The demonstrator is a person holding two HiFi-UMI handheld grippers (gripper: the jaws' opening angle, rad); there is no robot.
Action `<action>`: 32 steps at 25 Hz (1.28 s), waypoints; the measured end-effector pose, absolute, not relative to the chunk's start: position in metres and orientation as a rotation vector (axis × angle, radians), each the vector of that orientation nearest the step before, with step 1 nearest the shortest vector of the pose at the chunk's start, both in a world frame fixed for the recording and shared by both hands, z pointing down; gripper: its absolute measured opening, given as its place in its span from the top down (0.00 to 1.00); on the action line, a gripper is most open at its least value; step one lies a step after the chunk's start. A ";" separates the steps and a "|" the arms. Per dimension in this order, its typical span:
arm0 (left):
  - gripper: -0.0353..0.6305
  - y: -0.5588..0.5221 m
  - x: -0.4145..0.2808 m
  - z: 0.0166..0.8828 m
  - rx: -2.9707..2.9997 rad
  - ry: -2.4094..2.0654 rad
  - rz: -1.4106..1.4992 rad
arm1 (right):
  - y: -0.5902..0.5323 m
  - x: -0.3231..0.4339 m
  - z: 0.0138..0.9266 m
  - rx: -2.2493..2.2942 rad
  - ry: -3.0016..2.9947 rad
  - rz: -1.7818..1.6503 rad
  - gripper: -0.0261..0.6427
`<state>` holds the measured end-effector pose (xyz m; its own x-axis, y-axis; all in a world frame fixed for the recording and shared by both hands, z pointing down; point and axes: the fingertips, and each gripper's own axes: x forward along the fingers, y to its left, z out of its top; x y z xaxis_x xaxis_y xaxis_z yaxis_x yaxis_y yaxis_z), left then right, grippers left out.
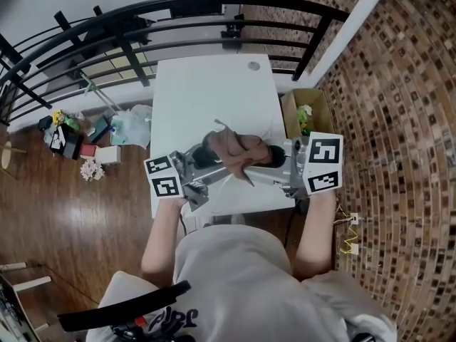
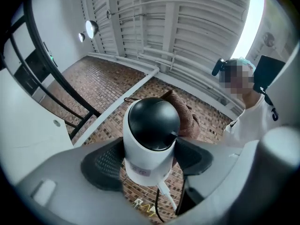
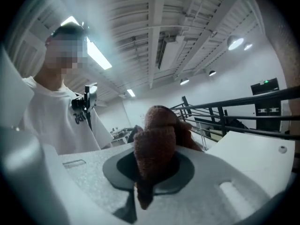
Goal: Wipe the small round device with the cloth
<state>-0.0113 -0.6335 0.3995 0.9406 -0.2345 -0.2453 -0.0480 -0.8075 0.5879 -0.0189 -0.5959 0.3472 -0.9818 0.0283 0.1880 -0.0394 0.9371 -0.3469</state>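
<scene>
The small round device (image 2: 151, 139), a white body with a black dome, sits between the pads of my left gripper (image 2: 147, 161), which is shut on its white body. A white cable (image 2: 166, 196) hangs from its base. My right gripper (image 3: 152, 170) is shut on a bunched brown cloth (image 3: 154, 149). In the head view both grippers are held above the near part of the white table (image 1: 206, 91). There the cloth (image 1: 239, 148) lies against the device (image 1: 205, 154), left gripper (image 1: 203, 164) at left, right gripper (image 1: 267, 159) at right. The cloth (image 2: 185, 114) shows just behind the dome.
A black railing (image 1: 178, 20) curves round the table's far side. A small round fitting (image 1: 254, 65) sits at the table's far right corner. A cardboard box (image 1: 306, 112) stands to the right of the table; bags and clutter (image 1: 78, 134) lie on the wooden floor to the left.
</scene>
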 end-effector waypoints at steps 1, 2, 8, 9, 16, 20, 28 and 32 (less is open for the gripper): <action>0.41 -0.631 -0.010 0.397 2.502 -0.185 -0.402 | -0.596 -0.021 0.349 0.008 -2.893 0.522 0.92; 0.41 -0.628 -0.009 0.395 2.510 -0.166 -0.402 | -0.598 -0.021 0.349 0.023 -2.896 0.516 0.92; 0.41 -0.591 -0.007 0.370 2.610 0.074 -0.424 | -0.633 0.011 0.359 0.247 -2.863 0.532 0.92; 0.41 -0.582 -0.004 0.365 2.636 0.131 -0.421 | -0.633 0.011 0.365 0.218 -2.861 0.558 0.92; 0.41 -0.566 -0.002 0.358 2.653 0.258 -0.415 | -0.631 -0.003 0.375 -0.039 -2.969 0.800 0.92; 0.41 -0.563 -0.004 0.359 2.650 0.269 -0.426 | -0.635 -0.010 0.386 -0.043 -2.935 0.842 0.92; 0.41 -0.599 -0.017 0.375 2.605 -0.020 -0.470 | -0.630 -0.003 0.348 0.047 -2.995 0.617 0.92; 0.41 -0.638 -0.034 0.381 2.507 -0.285 -0.561 | -0.607 -0.008 0.312 -0.014 -3.014 0.417 0.92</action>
